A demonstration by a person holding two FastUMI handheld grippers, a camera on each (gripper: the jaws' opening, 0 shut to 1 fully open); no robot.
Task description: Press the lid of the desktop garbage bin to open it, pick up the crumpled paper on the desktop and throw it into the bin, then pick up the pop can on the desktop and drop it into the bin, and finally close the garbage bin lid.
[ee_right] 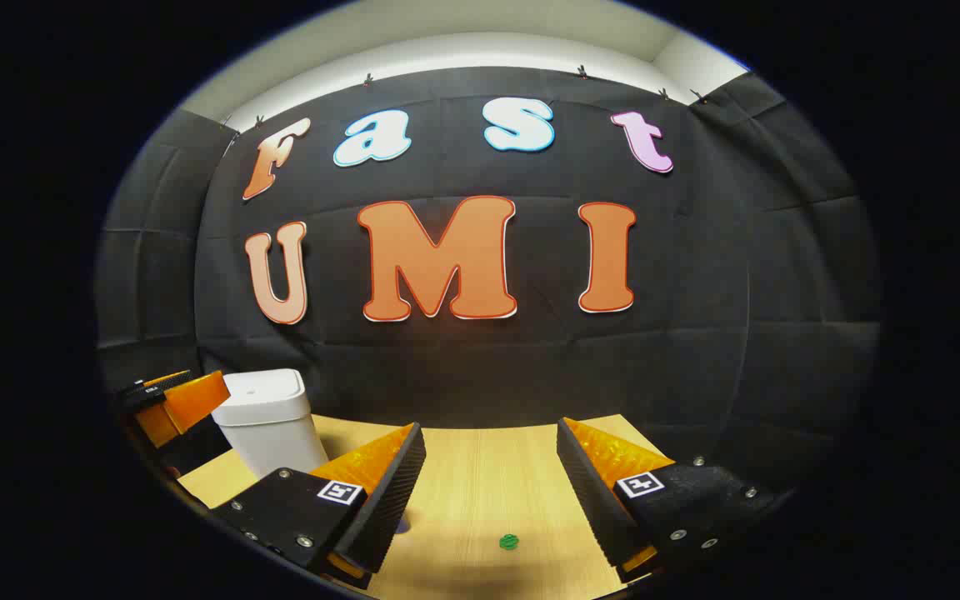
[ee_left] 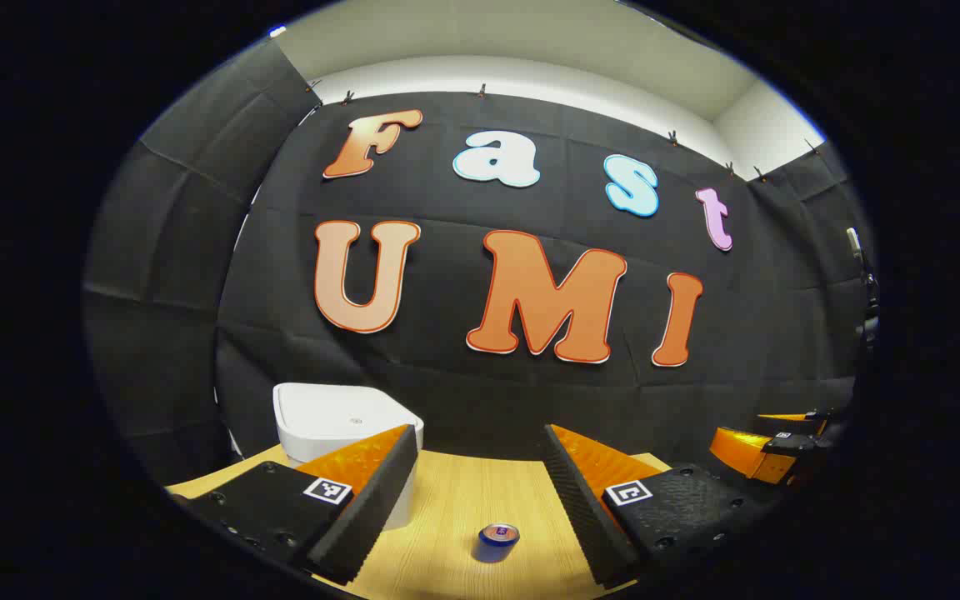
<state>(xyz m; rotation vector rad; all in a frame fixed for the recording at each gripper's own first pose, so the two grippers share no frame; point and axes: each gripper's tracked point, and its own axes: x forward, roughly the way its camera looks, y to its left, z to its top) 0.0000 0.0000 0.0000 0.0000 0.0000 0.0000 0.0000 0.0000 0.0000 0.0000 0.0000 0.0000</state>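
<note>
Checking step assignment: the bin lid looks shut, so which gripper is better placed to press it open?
Probably left. The left gripper, open, has the bin right by its own finger; the right gripper sees it farther off.

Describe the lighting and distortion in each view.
Left gripper view: fisheye bends the wall; the white bin is bright and sharp, the can dimmer. Right gripper view: same bulge, a shadow on the table near a small green object.

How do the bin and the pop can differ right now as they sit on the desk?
The bin is white, boxy and much larger; the pop can is small, blue and round. The bin stands at the back near the wall with its lid shut; the pop can stands nearer, seen between the left gripper fingers. Both rest upright on the wooden desktop.
</note>
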